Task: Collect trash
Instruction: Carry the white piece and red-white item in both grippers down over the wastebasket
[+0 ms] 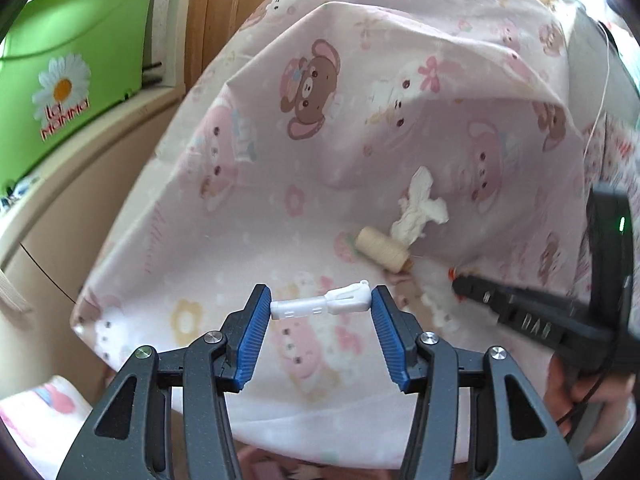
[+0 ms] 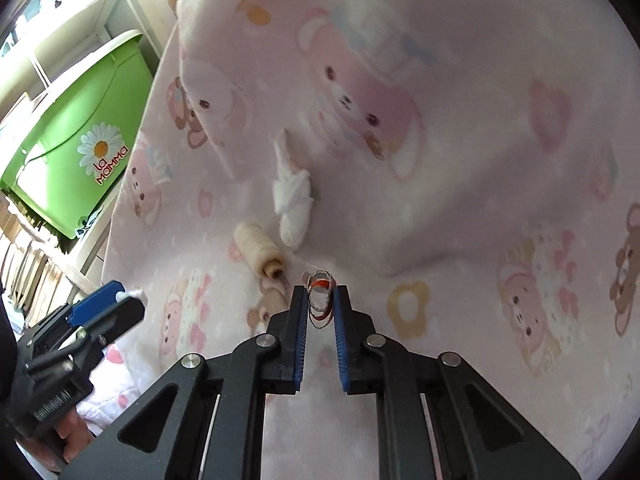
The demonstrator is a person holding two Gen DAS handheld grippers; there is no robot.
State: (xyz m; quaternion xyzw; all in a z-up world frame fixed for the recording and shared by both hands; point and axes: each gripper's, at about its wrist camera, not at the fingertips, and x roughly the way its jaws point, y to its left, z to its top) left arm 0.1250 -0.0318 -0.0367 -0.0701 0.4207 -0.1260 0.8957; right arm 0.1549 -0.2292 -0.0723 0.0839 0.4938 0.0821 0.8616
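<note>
My left gripper [image 1: 321, 307] is shut on a small white plastic piece [image 1: 320, 306], held endwise between its blue pads above the pink cartoon bedsheet [image 1: 240, 220]. In the right wrist view my right gripper [image 2: 320, 300] is shut on a crumpled clear wrapper with orange print [image 2: 320, 298], low over the bedsheet [image 2: 460, 180]. A cream thread spool [image 2: 258, 250] lies just left of that wrapper, with a wadded white tissue [image 2: 294, 200] behind it. The spool [image 1: 382, 254] and tissue [image 1: 418, 208] also show in the left wrist view, where the right gripper [image 1: 456, 282] comes in from the right.
A green plastic bin with a daisy logo [image 1: 72, 80] [image 2: 80, 140] stands beside the bed on the left, by a pale shelf and a wooden wall. The left gripper [image 2: 116, 300] sits at the lower left of the right wrist view, held by a hand. Folds of the sheet rise behind the trash.
</note>
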